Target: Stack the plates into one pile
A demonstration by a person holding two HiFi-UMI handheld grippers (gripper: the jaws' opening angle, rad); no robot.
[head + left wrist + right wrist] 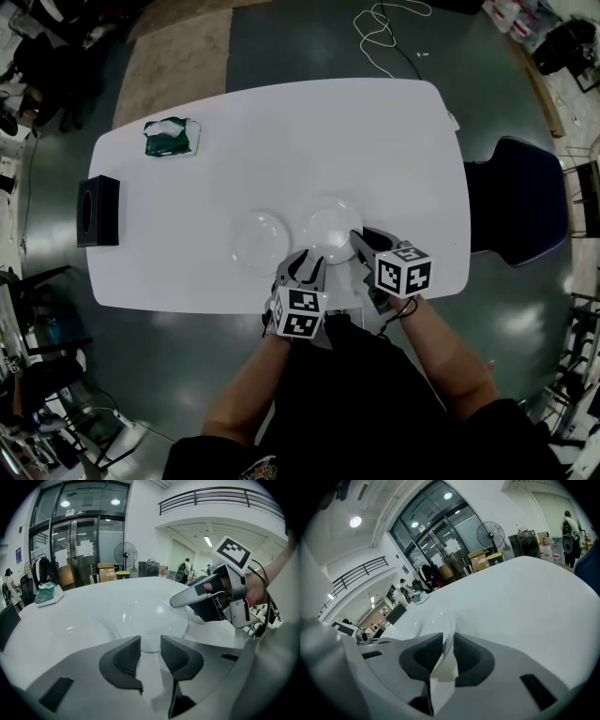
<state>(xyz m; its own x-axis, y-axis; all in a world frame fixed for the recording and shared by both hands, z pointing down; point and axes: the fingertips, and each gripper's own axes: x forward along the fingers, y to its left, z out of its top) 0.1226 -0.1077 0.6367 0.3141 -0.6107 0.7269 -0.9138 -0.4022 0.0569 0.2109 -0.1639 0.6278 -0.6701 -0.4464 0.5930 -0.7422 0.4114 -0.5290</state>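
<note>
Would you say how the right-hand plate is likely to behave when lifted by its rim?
The right plate looks glossy and rigid, so it probably keeps its shape but may slip. The right gripper pinches only one edge, so it will likely droop away from the jaws.

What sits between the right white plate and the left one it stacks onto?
Nothing visible. The right round white plate, rim gripped by the right hand-held gripper, lies just beside the left round white plate on the white table. The open left hand-held gripper hovers at their near edges, beside the direct path.
</note>
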